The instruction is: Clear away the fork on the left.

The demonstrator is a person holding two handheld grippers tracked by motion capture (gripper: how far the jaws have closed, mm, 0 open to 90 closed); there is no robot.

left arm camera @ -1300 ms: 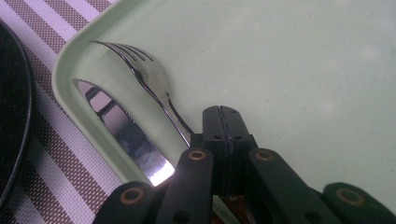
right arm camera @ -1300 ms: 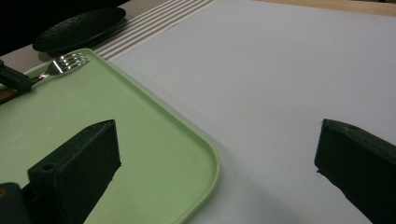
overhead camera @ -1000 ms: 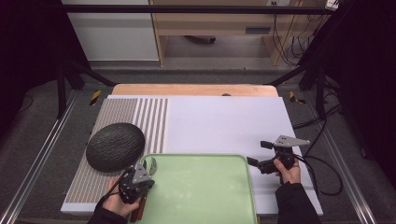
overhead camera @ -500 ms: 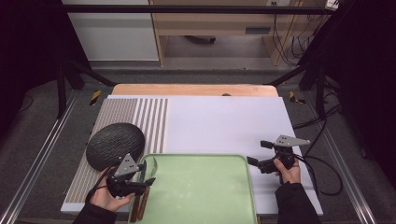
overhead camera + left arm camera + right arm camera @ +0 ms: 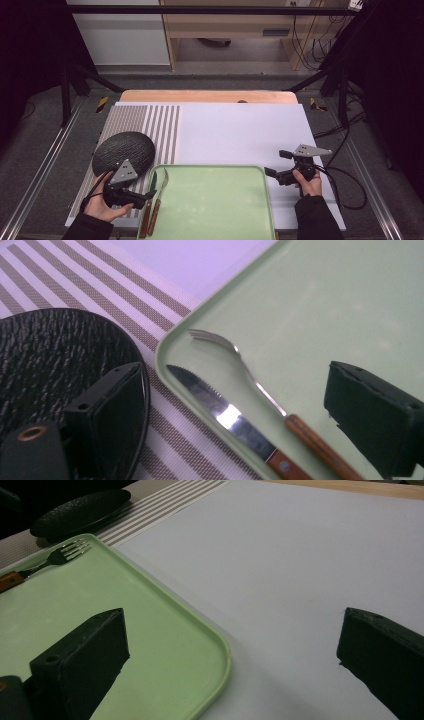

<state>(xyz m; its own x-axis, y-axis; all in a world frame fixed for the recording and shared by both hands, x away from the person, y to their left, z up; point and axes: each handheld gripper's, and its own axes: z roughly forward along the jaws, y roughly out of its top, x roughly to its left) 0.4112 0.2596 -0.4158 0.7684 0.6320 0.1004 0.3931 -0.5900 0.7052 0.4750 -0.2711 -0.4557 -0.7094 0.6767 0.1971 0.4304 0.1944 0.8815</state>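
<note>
A wooden-handled knife and fork lie side by side along the left edge of the green tray. My left gripper hovers just left of them. Its jaws have just been opening and now stand wide, with the cutlery lying below and between them, untouched. My right gripper stands open over the tray's right corner with nothing between its jaws. The fork shows far off in the right gripper view.
A black textured plate rests on the striped placemat just left of the tray. A white mat covers the table beyond the tray. Cables trail from both grippers.
The left gripper has pulled back to the left, away from the tray's edge, and its jaws have opened. Knife and fork now lie free on the tray. The right hand kept still.
</note>
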